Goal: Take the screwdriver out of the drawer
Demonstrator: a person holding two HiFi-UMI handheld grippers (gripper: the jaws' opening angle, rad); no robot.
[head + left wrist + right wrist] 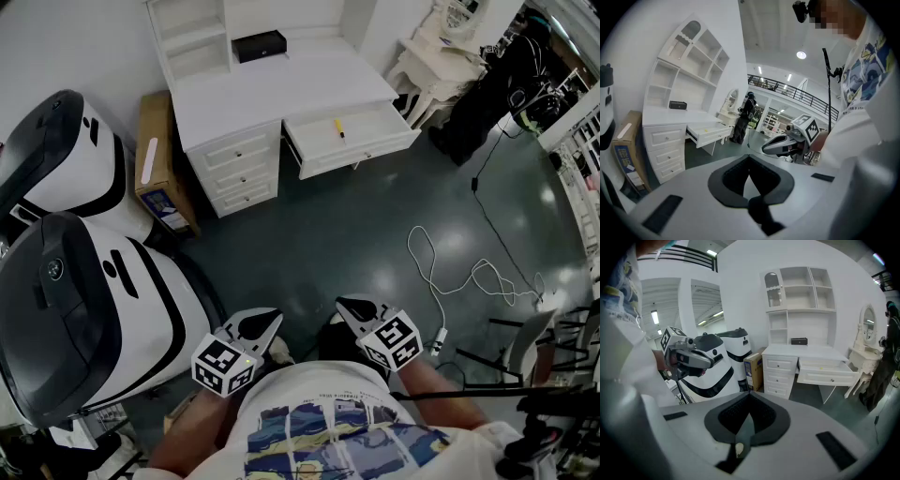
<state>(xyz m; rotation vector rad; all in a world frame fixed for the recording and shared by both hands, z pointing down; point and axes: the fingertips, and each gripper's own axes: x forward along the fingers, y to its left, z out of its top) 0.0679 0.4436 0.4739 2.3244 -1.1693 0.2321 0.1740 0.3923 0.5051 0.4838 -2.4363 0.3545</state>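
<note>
1. Your left gripper (265, 325) has its jaws together and holds nothing.
2. Your right gripper (353, 310) is closed too, and empty.
3. The yellow-handled screwdriver (339, 127) lies in the open drawer (361, 156) of the white desk (281, 84), well apart from both grippers.

Open dark floor (347, 244) between person and white desk (281, 89): wide lane straight to pulled-out drawer (361, 156). Drawer top uncovered, reach from above free; screwdriver (338, 127) lies near middle, apart from drawer walls. Left side tight: big white-and-black machine (84, 309), second machine (56, 159) behind it, cardboard box (159, 159) against desk side. Right: white cable (469, 277) looping across floor, dark bags (483, 103) near drawer's right end, black frames (553, 366) lower right. Hutch shelves (192, 37) at desk's back left, well apart from drawer.
</note>
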